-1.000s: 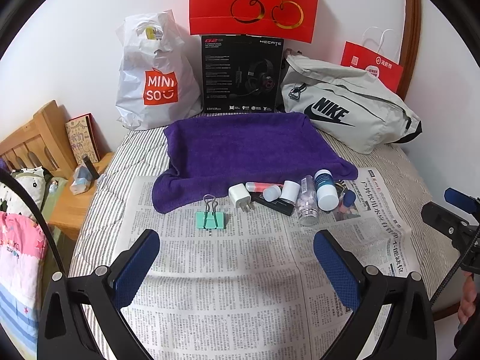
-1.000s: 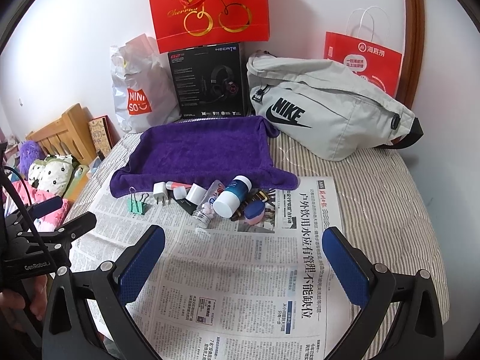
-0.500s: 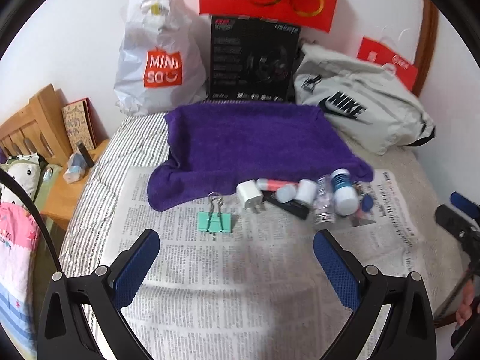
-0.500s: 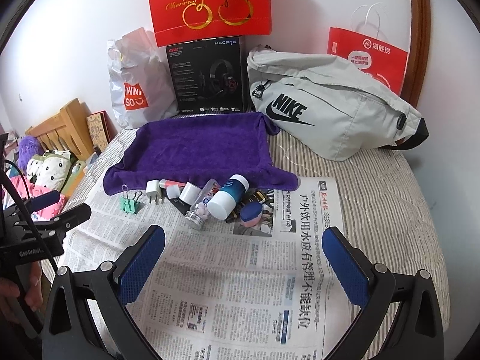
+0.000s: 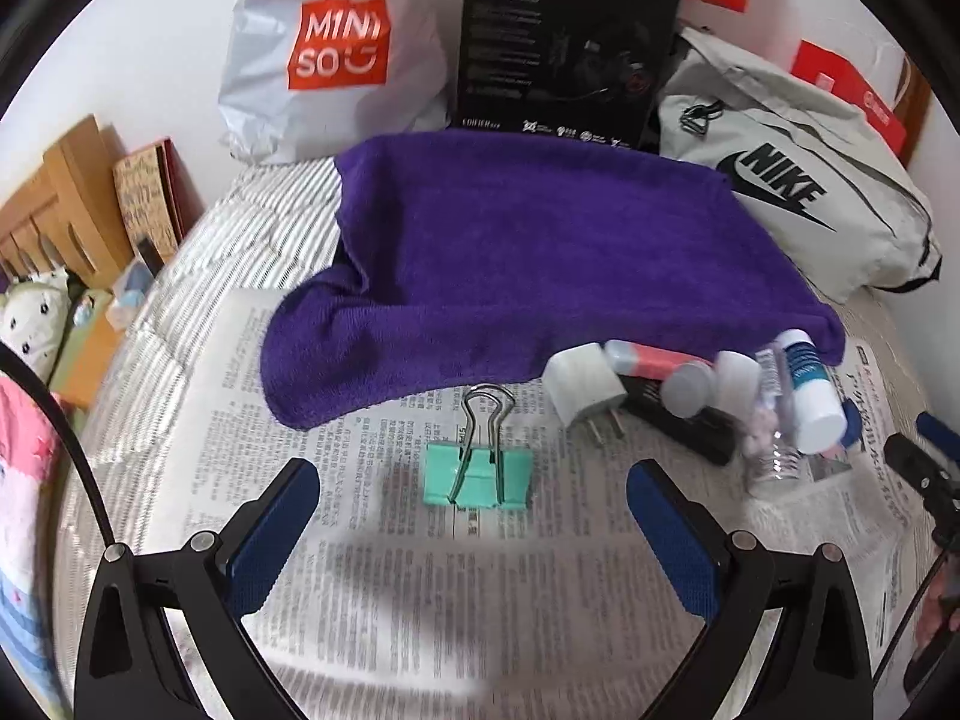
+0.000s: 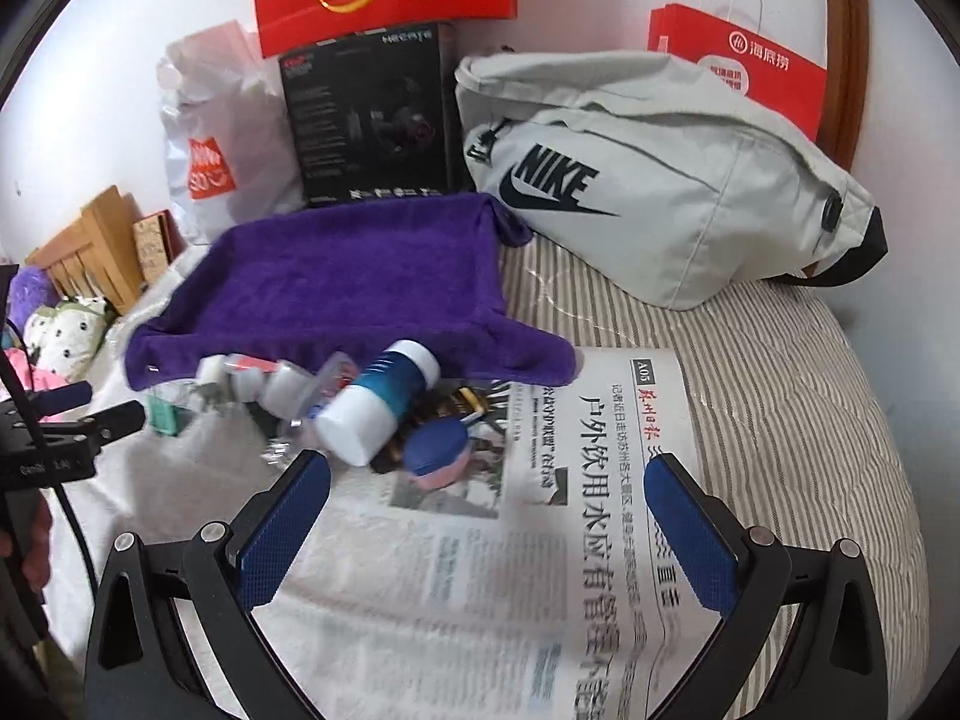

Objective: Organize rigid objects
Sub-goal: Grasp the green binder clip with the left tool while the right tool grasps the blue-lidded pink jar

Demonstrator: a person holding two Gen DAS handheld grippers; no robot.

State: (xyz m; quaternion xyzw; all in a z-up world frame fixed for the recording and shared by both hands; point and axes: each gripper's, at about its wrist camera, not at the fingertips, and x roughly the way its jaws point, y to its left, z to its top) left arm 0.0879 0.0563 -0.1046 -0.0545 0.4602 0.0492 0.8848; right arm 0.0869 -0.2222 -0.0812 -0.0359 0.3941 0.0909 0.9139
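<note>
A mint green binder clip (image 5: 477, 474) lies on the newspaper (image 5: 420, 588), just ahead of my open left gripper (image 5: 474, 516). To its right sit a white plug adapter (image 5: 579, 390), a pink tube (image 5: 654, 360), a black bar (image 5: 684, 426), a clear vial (image 5: 771, 420) and a blue-labelled white bottle (image 5: 810, 396). In the right wrist view the same bottle (image 6: 378, 402) and a blue-and-pink round case (image 6: 435, 447) lie just ahead of my open right gripper (image 6: 486, 504). A purple towel (image 5: 540, 264) is spread behind the pile.
Behind the towel stand a white Miniso bag (image 5: 336, 60), a black headset box (image 5: 564, 42), a grey Nike bag (image 6: 654, 180) and red paper bags (image 6: 744, 60). A wooden nightstand (image 5: 72, 192) and soft toys are off the bed's left side.
Both grippers have moved forward and down toward the pile. The binder clip now sits close ahead of the left fingers; the bottle and round case are close to the right ones. Both stay open.
</note>
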